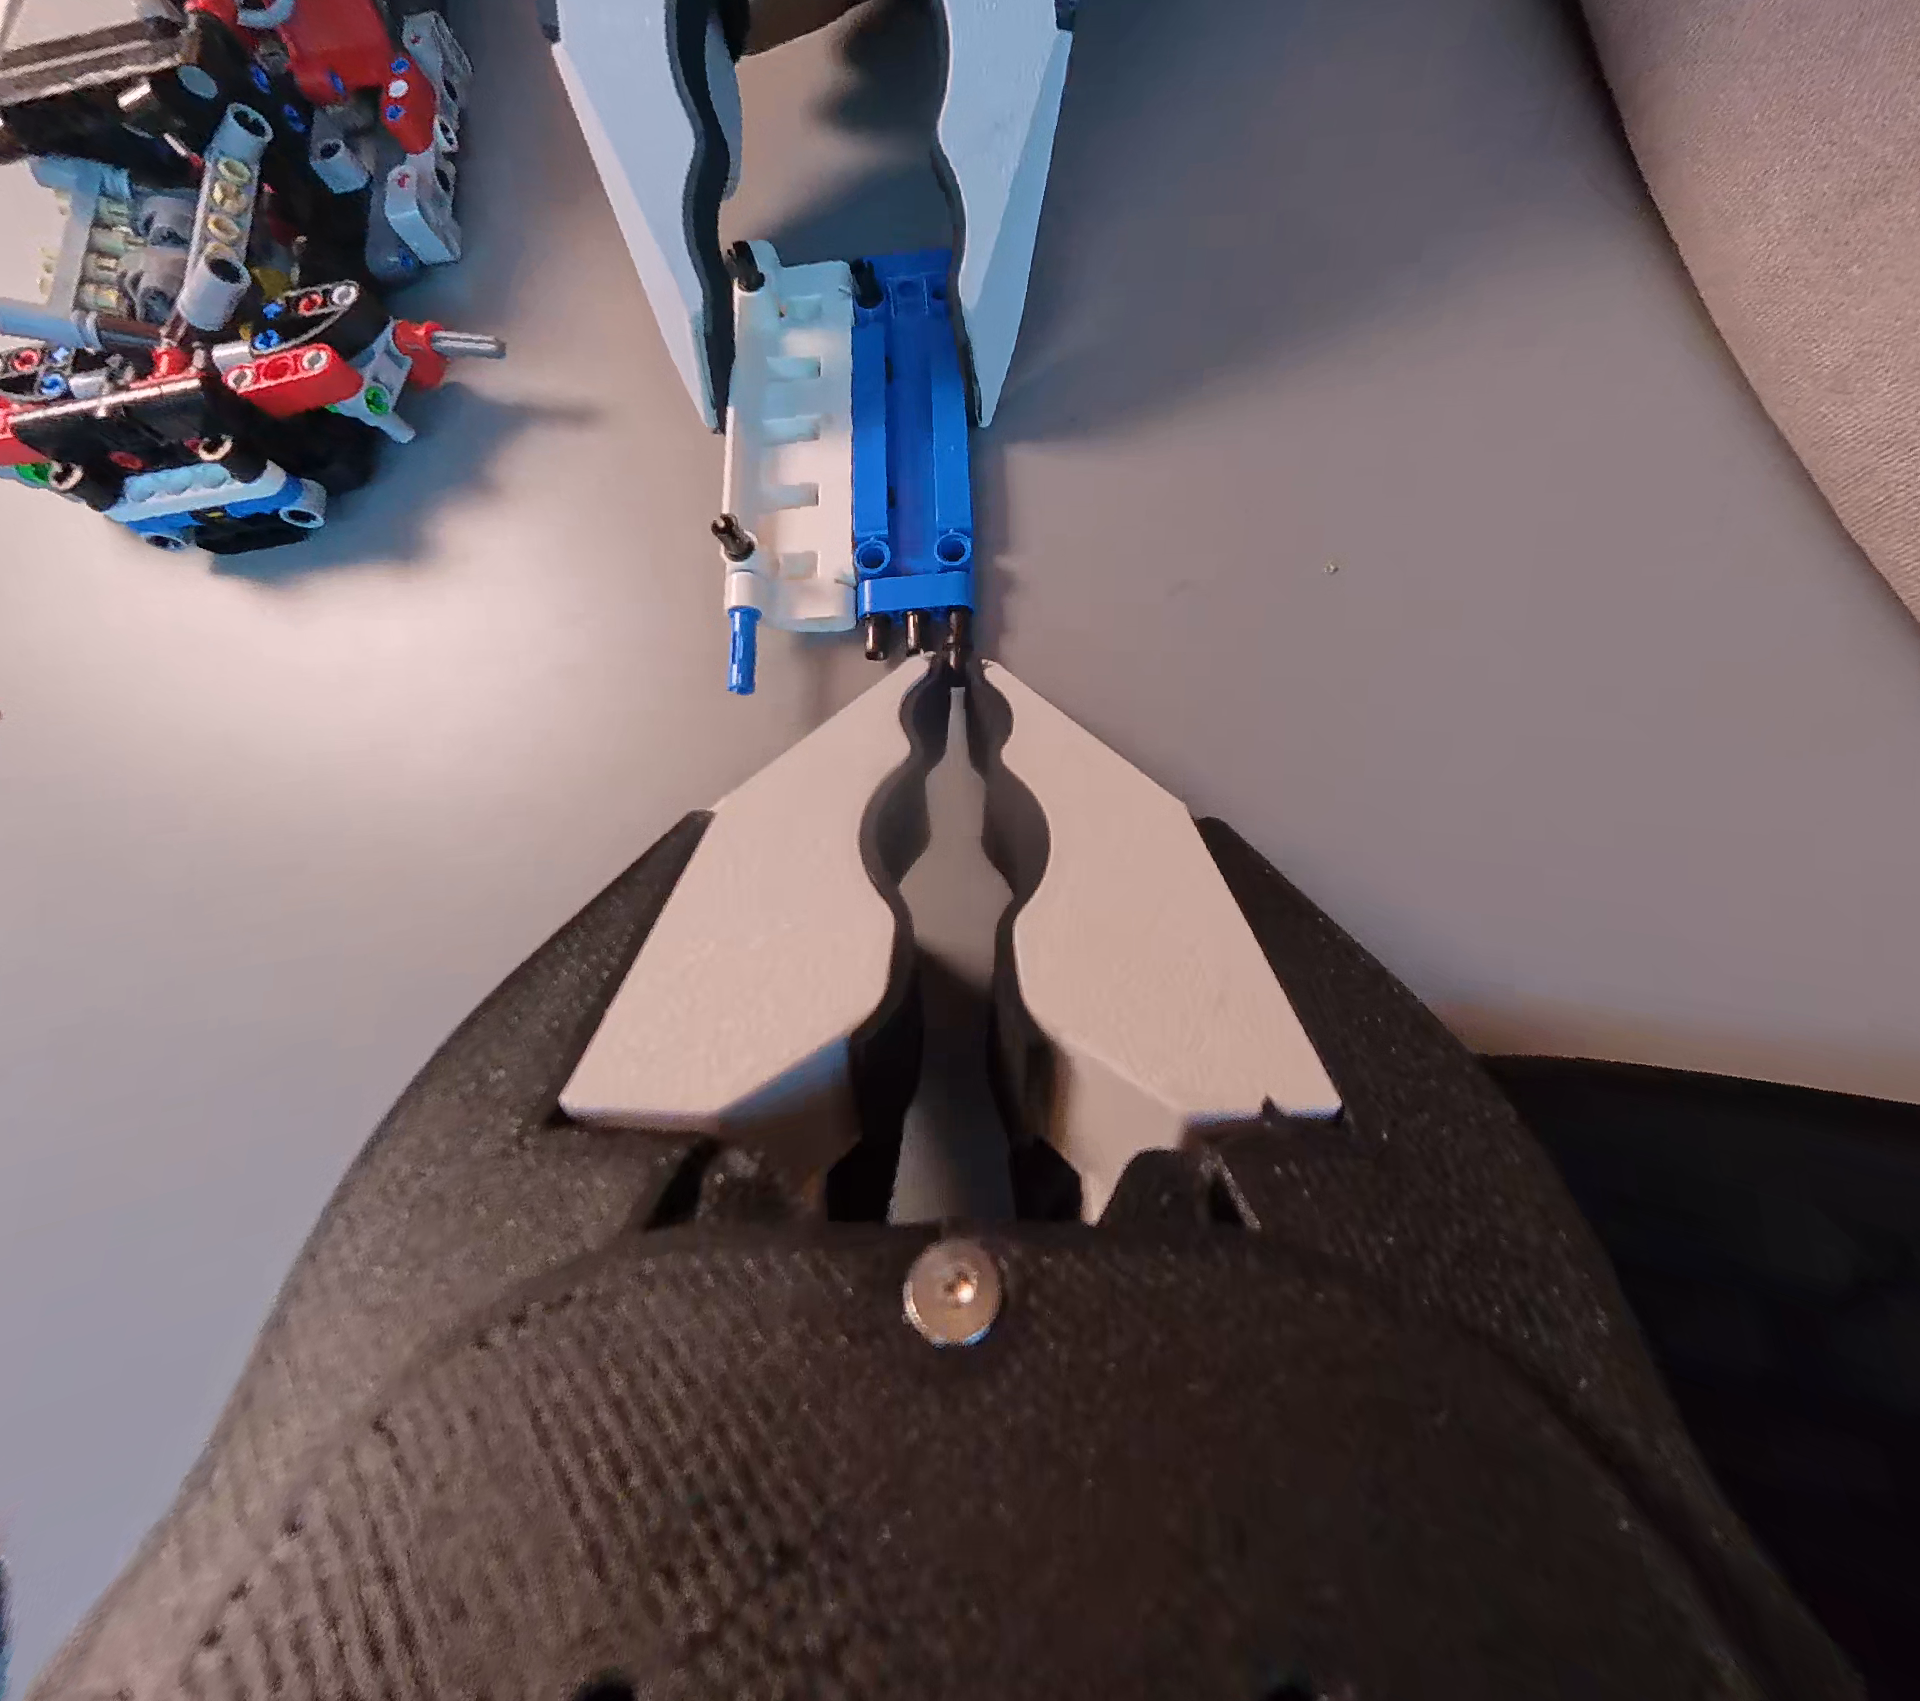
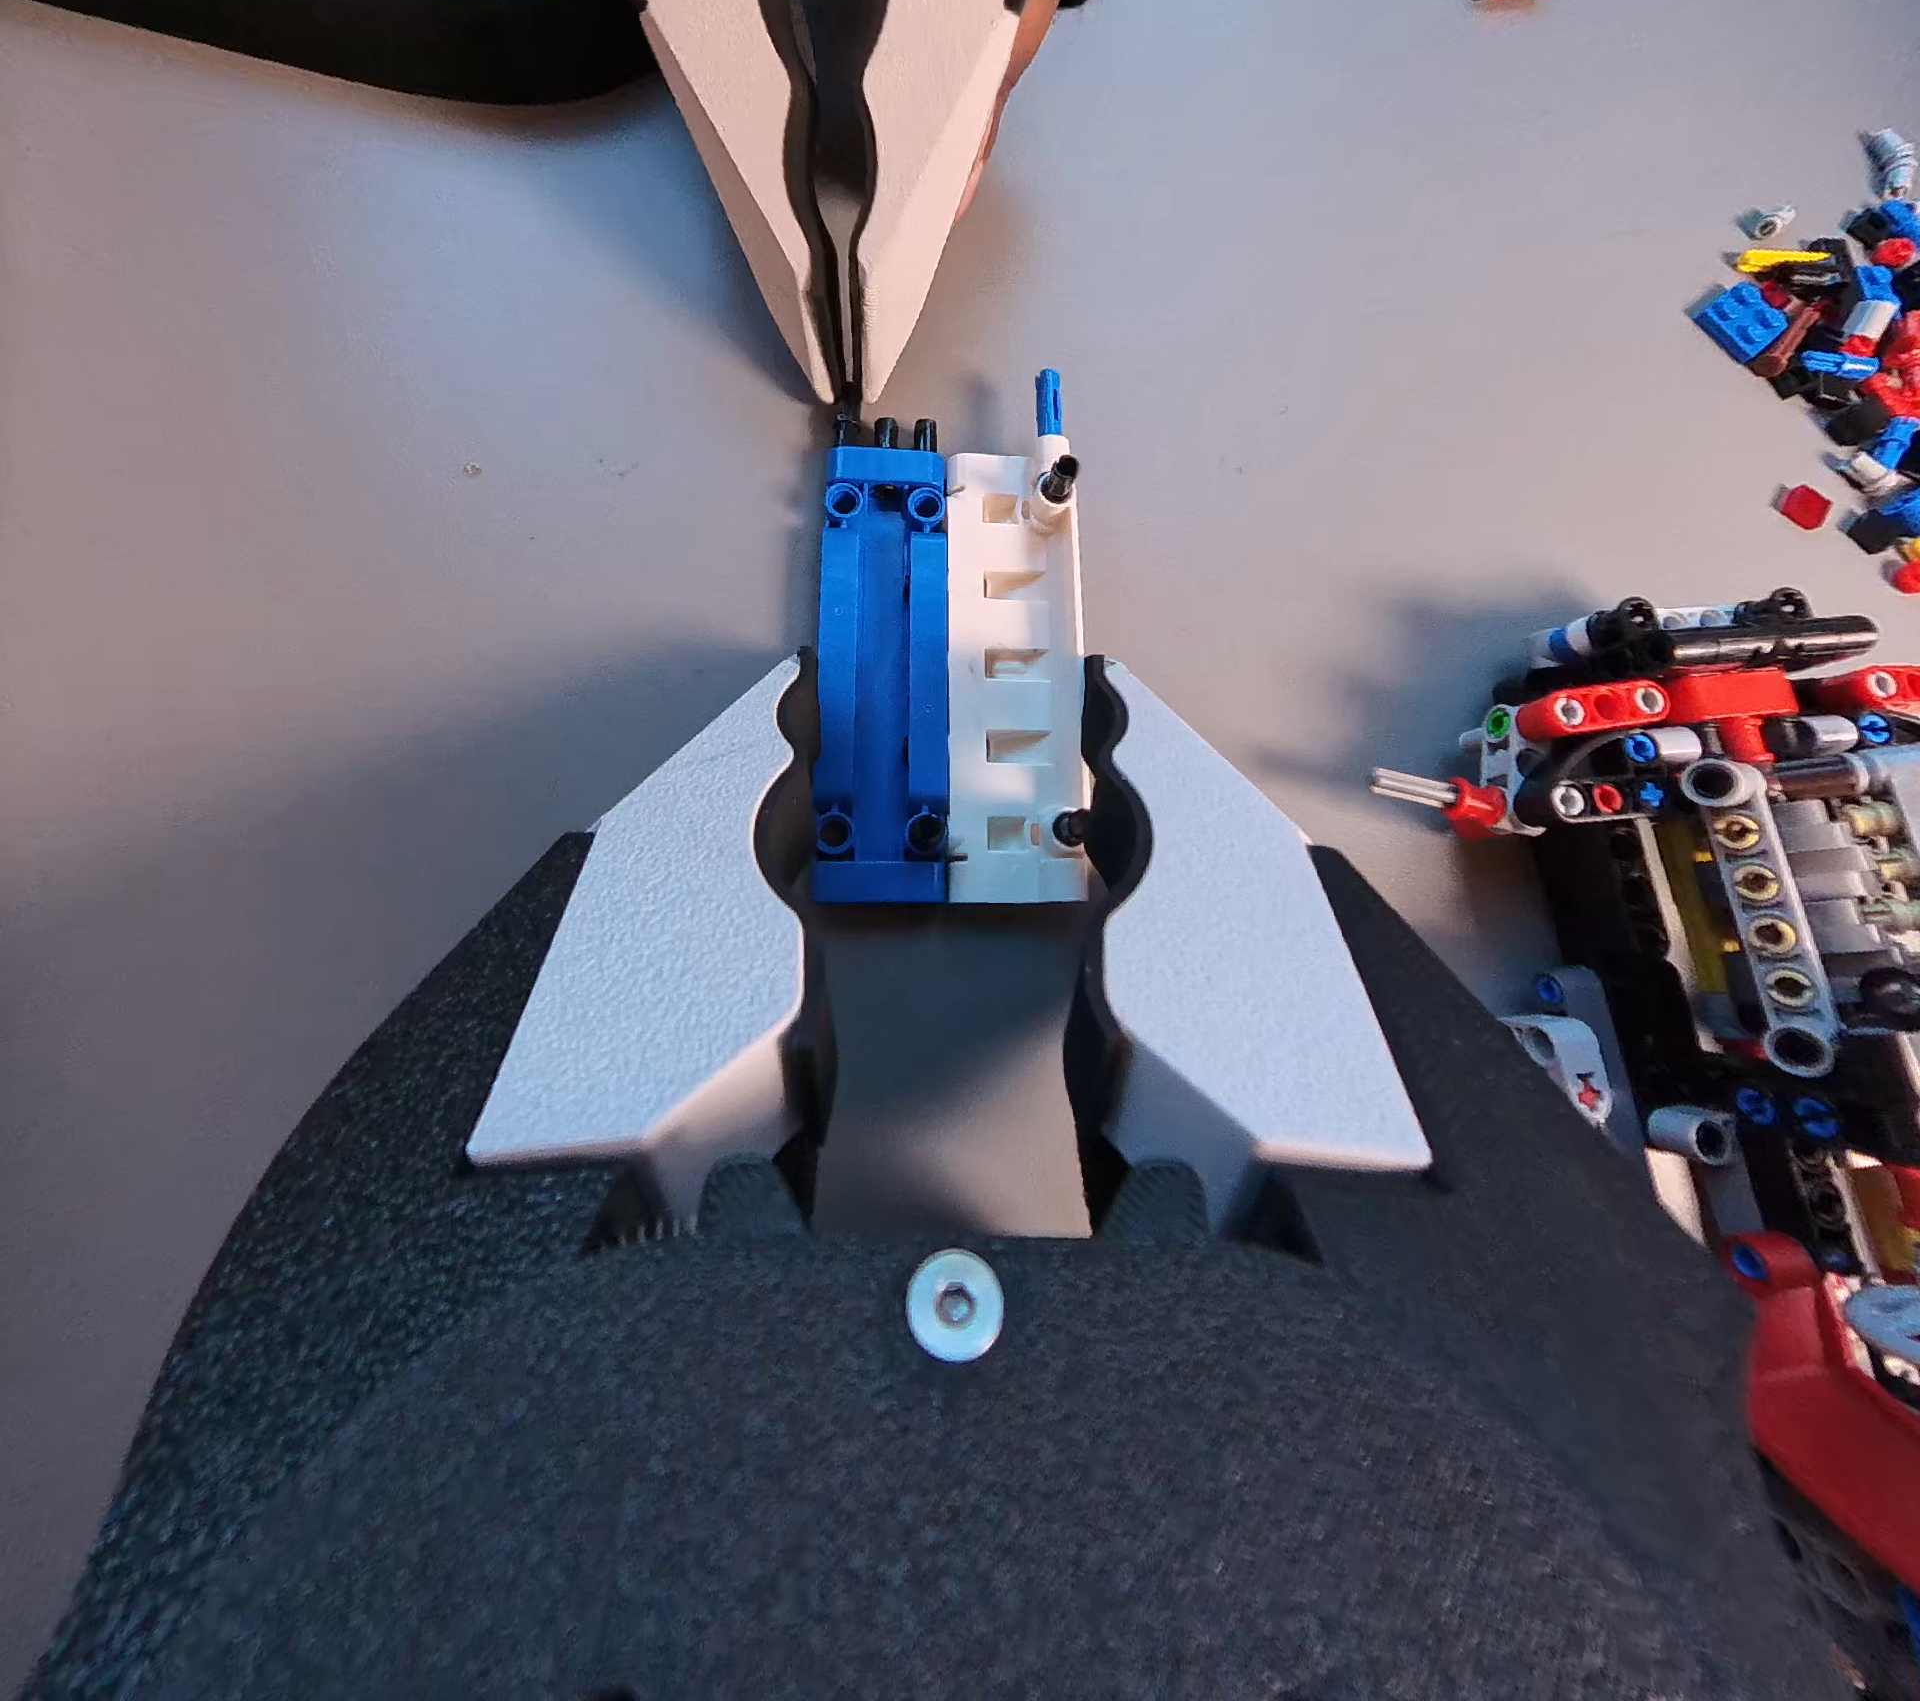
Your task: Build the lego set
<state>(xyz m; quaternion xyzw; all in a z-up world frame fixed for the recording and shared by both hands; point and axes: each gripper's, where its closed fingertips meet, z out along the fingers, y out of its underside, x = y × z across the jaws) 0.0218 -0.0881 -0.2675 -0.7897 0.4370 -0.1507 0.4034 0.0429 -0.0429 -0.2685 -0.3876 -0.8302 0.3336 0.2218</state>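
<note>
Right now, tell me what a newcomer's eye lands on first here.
The blue-and-white panel assembly at centre, clamped by the right gripper. At its far end the left gripper pinches a black pin. Right of it sits the half-built red-and-black model, with loose pieces beyond.

table (image 2: 312, 508) bare left of panels (image 2: 945, 664) | model (image 2: 1714, 872), loose parts (image 2: 1860, 384) crowd right

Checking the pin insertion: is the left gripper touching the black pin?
Touching. In the left wrist view the left gripper is pinched shut on the black pin sticking from the blue panel.
</note>
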